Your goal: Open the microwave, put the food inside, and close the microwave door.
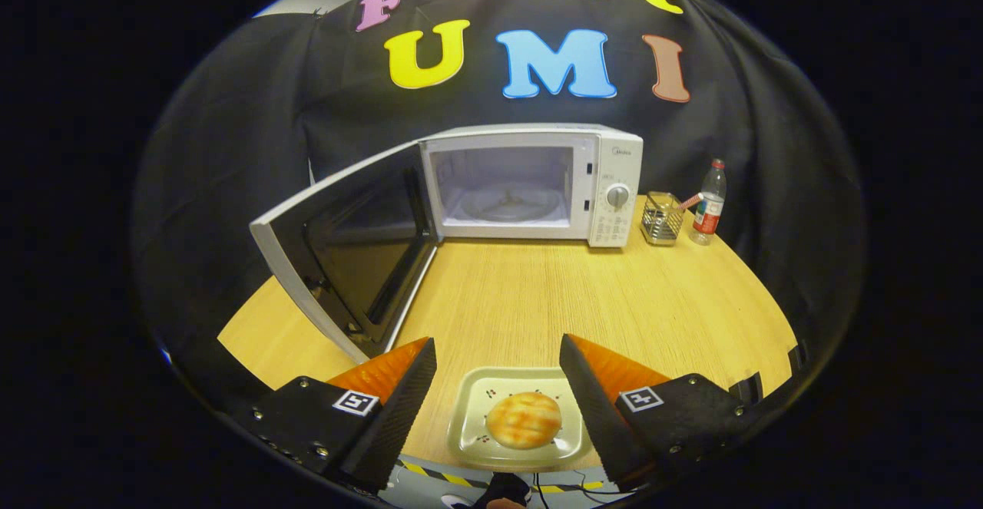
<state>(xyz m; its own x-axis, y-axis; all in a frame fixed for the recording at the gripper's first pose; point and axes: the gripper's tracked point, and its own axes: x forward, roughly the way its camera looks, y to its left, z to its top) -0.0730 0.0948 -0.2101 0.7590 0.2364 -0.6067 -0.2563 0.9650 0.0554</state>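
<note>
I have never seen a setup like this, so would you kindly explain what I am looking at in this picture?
The camera rides on hand-held tongs and looks forward along their two fingers, which stand open and hold nothing. Between them, on a wooden table, lies a plate with a bun. Beyond stands a white microwave with its door swung open and its glass turntable bare. Beside the microwave are a small metal holder and a water bottle. The food has yet to go inside.

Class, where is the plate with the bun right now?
In the gripper view, the plate holding the bun sits on the near edge of the wooden table, between the open tool's fingers, well before the open microwave.
</note>
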